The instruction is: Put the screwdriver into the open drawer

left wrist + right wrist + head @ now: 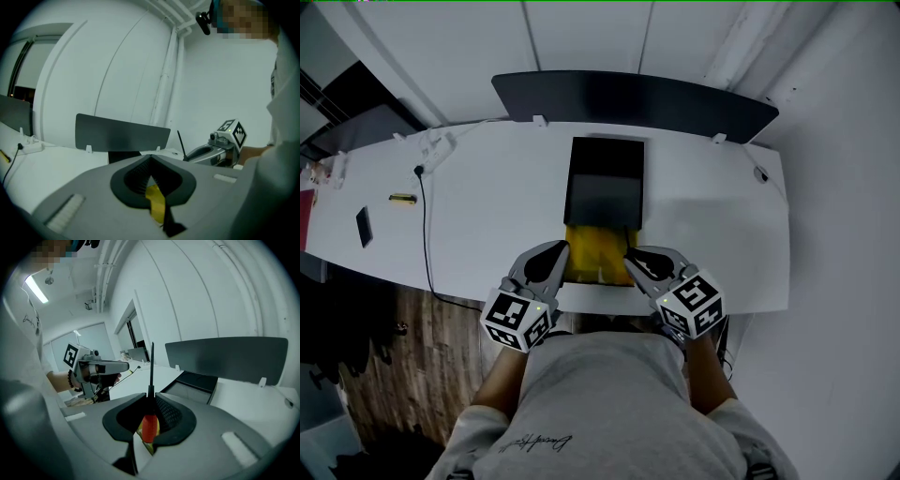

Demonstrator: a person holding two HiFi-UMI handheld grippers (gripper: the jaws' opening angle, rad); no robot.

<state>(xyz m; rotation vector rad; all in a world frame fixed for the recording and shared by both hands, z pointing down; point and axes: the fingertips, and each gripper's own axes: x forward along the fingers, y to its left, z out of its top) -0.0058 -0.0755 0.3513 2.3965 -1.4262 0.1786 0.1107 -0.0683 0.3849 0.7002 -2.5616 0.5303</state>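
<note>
A screwdriver with a red handle (149, 427) and a black shaft stands upright in my right gripper (151, 398), whose jaws are shut on the handle. From the left gripper view its thin shaft (181, 146) sticks up out of the right gripper (216, 151). The open drawer (598, 253) shows a yellow inside and juts from a black box (605, 183) on the white desk (487, 216). Both grippers hover at the drawer's front corners, the left gripper (555, 253) on its left and the right gripper (636, 257) on its right. My left gripper (150, 158) is shut and holds nothing.
A dark divider panel (633, 98) runs along the desk's far edge. On the desk's left part lie a power strip (436, 150) with a black cable (424, 225), a phone (364, 226) and a small yellow item (402, 199). Wooden floor (412, 356) shows below the desk.
</note>
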